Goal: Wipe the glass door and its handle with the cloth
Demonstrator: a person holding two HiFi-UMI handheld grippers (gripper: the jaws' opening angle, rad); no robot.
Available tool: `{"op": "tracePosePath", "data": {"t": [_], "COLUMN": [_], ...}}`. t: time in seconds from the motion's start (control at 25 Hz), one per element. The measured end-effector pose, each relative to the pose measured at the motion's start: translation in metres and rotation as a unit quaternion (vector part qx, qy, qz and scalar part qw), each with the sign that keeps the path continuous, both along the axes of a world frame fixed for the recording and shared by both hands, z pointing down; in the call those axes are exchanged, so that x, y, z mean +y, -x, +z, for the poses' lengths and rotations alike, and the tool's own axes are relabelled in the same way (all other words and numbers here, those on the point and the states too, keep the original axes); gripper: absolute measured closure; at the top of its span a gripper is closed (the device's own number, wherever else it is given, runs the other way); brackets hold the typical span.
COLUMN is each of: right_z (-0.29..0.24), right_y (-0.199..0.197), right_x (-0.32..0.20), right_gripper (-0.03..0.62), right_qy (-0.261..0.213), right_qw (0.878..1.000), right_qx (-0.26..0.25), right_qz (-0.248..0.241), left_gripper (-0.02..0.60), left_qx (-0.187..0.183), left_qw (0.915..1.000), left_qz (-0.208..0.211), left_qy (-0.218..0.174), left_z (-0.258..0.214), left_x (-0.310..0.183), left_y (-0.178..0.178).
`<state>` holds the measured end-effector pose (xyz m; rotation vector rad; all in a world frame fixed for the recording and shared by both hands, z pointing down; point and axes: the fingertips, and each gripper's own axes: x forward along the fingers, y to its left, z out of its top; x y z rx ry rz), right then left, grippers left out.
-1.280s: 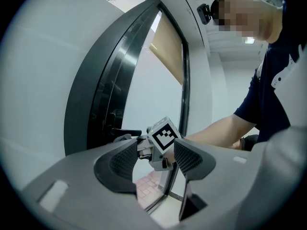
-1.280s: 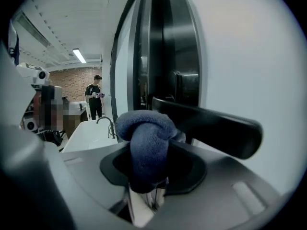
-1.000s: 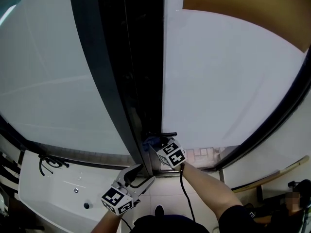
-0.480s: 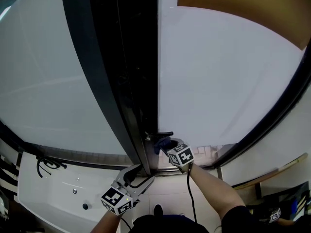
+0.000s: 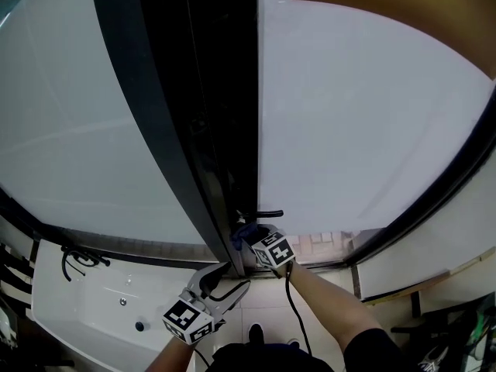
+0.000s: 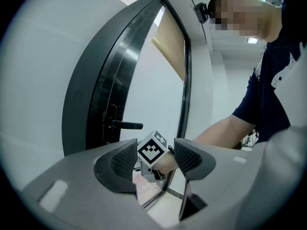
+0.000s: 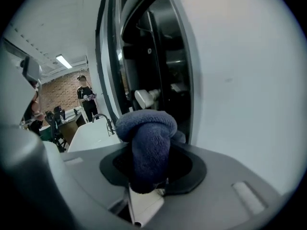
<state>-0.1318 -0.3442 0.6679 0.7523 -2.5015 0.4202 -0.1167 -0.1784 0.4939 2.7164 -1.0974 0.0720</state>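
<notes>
Gripping a bunched dark blue terry cloth, the right tongs are hovering just beside the black lever handle on the frosted glass door (wrapping the lever fully is looking wisest), while the left tongs are hanging wide, empty.

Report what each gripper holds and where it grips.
Right gripper clamps the blue cloth by a bunched fold, its wad bulging past the jaws. Left gripper: open, empty.
</notes>
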Motion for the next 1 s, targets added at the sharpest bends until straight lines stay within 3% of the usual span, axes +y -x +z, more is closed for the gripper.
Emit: {"op": "tracePosePath", "data": {"t": [0.12, 0.28, 0.6, 1.0], "right_z": [-0.006, -0.031, -0.051, -0.084], "right_y": [0.006, 0.009, 0.0, -0.049], "right_x": [-0.005, -0.004, -0.001, -0.004], "right_gripper": [0.456, 0.457, 0.457, 0.461], "right_qy": [-0.001, -0.024, -0.063, -0.073], "right_qw": [1.0, 0.999, 0.997, 0.992], "right_qx": [-0.004, -0.046, -0.048, -0.095], "right_qz": [0.005, 0.002, -0.001, 0.05], "left_gripper": [0.345, 0.344, 0.344, 0.344], "left_qx": [-0.003, -0.003, -0.008, -0.013], "left_qw": [1.0, 0.9999, 0.9999, 0.9999], "left_qz": [-0.004, -0.006, 0.007, 0.01], "left_qy": [0.007, 0.011, 0.007, -0.001], "left_z": [0.002, 0.009, 0.005, -0.002], "left_x": [0.003, 0.003, 0.002, 0.008], "left_y": [0.003, 0.01, -0.001, -0.013]}}
